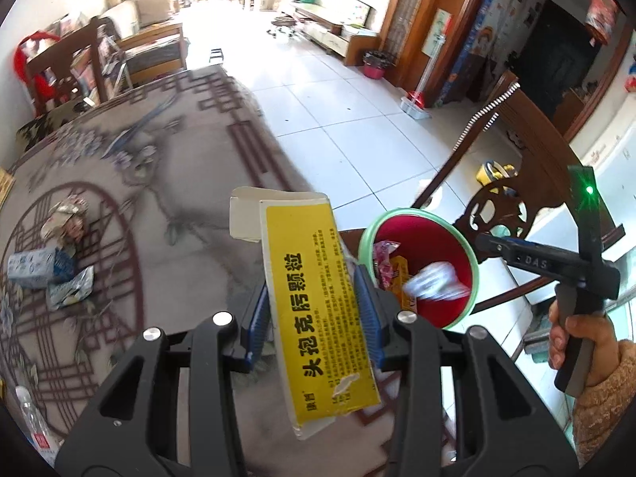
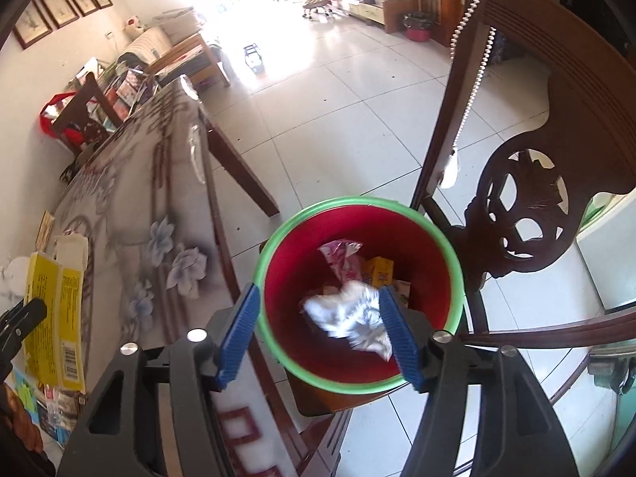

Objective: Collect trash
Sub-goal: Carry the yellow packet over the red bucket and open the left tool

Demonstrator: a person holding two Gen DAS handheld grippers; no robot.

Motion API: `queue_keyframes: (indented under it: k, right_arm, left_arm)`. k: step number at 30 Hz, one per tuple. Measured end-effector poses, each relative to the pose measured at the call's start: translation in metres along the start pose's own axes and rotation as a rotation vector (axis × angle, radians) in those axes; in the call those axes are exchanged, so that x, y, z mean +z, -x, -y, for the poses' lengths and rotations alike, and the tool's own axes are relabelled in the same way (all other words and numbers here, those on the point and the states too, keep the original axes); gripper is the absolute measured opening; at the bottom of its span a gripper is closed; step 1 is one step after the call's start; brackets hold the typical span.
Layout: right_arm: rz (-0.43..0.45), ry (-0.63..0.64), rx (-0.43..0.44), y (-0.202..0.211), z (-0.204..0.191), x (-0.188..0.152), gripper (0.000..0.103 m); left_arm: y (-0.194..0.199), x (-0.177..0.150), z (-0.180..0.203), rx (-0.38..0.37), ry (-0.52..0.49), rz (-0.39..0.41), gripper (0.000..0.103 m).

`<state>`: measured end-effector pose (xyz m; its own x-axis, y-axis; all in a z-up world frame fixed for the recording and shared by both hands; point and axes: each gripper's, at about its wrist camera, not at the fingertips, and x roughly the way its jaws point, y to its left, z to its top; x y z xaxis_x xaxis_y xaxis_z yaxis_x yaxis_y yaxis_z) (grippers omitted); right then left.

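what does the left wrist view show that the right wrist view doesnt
Only the left wrist view shows the trash still lying on the table: a crumpled wrapper, a blue and white carton and a flattened packet. It also shows the left gripper shut on the yellow box, and the hand holding the right tool.

Only the right wrist view shows the right gripper with jaws open above the bin.

Both show the red bin with the white crumpled piece, the yellow box and the carved chair.
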<state>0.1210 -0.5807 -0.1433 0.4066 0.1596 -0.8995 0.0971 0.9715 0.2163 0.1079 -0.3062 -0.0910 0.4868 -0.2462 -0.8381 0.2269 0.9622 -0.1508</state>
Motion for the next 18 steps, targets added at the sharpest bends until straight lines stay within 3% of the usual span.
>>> queue_keyframes:
  k: [18]
  right_arm:
    - [0.003, -0.144, -0.073, 0.007, 0.057, -0.009, 0.066]
  left_arm:
    - [-0.066, 0.043, 0.115, -0.212, -0.270, -0.048, 0.039]
